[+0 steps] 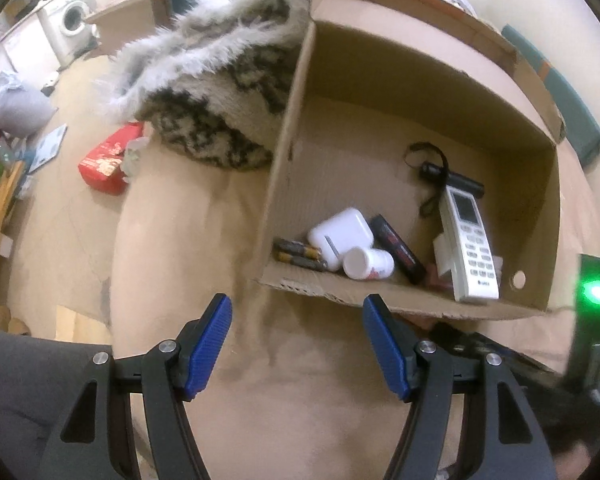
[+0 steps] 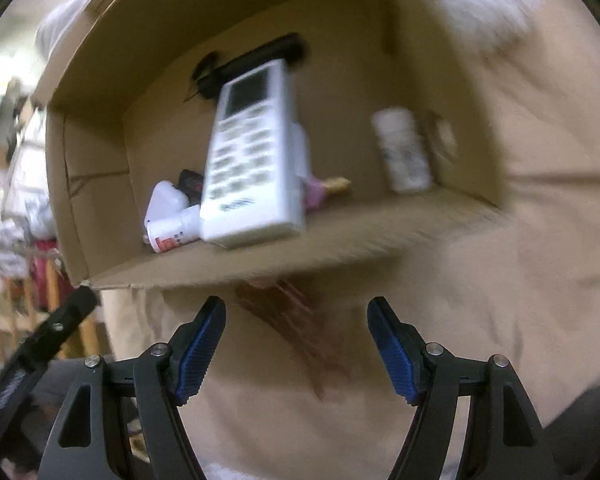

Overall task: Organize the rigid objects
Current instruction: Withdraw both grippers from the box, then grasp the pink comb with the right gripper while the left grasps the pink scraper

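We see one open brown cardboard box (image 1: 380,92) resting on a beige padded surface (image 1: 204,232), with a grey and dark patterned fur throw (image 1: 220,92) just to its left. Inside the box we count one white remote control with grey buttons (image 1: 472,248) leaning against the near wall, one white rounded plastic case (image 1: 340,236), one small white pill bottle with a red label (image 1: 366,264) lying on its side, two black and gold batteries (image 1: 298,254) side by side at the near left corner, one flat black bar with red print (image 1: 398,248), and one black cylindrical device with a strap (image 1: 448,174) at the far side. The right wrist view also shows one white upright bottle (image 2: 404,150), blurred. The left gripper (image 1: 297,350) and the right gripper (image 2: 296,350) both hover near the box's near edge, jaws open and holding nothing
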